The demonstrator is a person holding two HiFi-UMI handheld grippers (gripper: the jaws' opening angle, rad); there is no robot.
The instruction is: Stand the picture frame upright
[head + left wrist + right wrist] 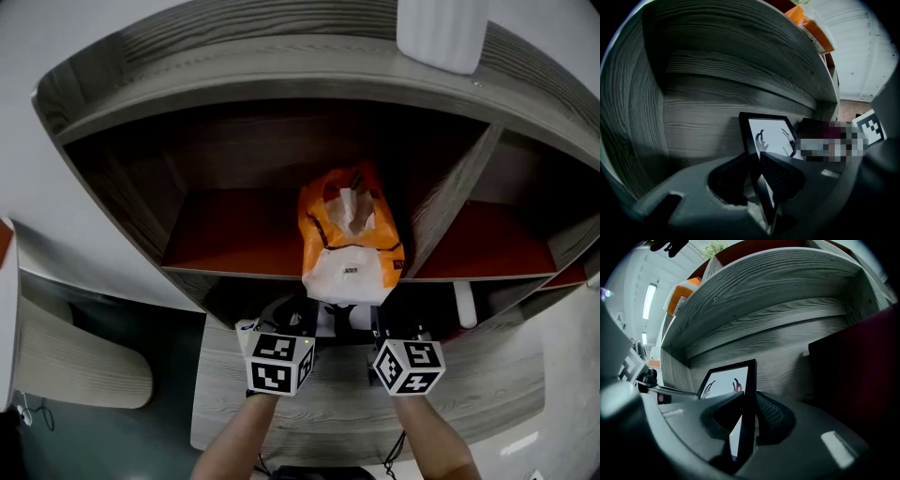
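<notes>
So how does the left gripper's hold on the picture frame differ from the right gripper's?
The left gripper has the picture frame by its left edge; the right gripper has the right edge. That edge runs slanted through the left gripper's jaws but almost straight through the right gripper's. Shared: each pair of jaws is closed on the black border, low inside the grey wooden shelf.

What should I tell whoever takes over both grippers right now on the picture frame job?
Left gripper: closed on the left edge of the picture frame.
Right gripper: closed on its right edge.
Frame sits in the lower compartment of the grey shelf, near upright, in front of the back wall.
Its base is hidden, so whether it stands unaided is unclear.
To do: settle it on its foot, release both, back out.
</notes>
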